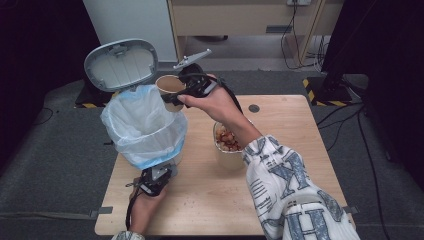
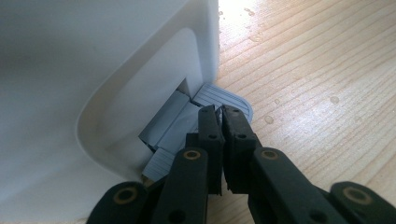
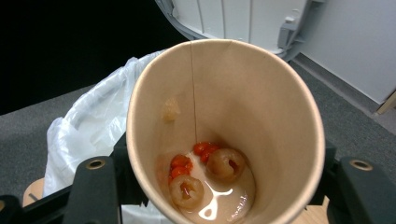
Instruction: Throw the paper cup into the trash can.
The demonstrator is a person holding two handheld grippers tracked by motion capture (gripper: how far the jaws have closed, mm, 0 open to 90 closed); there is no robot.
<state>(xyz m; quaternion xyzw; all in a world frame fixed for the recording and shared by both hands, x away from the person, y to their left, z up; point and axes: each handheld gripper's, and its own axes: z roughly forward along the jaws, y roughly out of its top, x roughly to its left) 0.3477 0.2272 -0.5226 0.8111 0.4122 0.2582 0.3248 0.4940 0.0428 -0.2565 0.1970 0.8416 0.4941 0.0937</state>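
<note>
black jaws of the left gripper sit pressed together with nothing between them, their tips pushing down on the grey foot pedal at the bottom of the white trash bin. from the high view the left gripper is low at the front of the bin, held by the left hand, on the wooden table. the bin's grey lid stands open, tipped up and back. a thin plastic bag, white and pale blue, lines the bin and puffs out over its top edge. the right gripper is squeezed on a brown paper cup, one jaw on each side, and holds it up in the air over the far side of the open bag. the right hand reaches forward in a white sleeve with blue letters. in the right gripper view the paper cup is almost upright, and at its bottom there are two round pale fruits, some small red berries and a little cloudy liquid. one small pale bit is stuck to the inside wall. another paper cup with reddish food in it stands on the table near the bin, partly hidden by the right arm.
</note>
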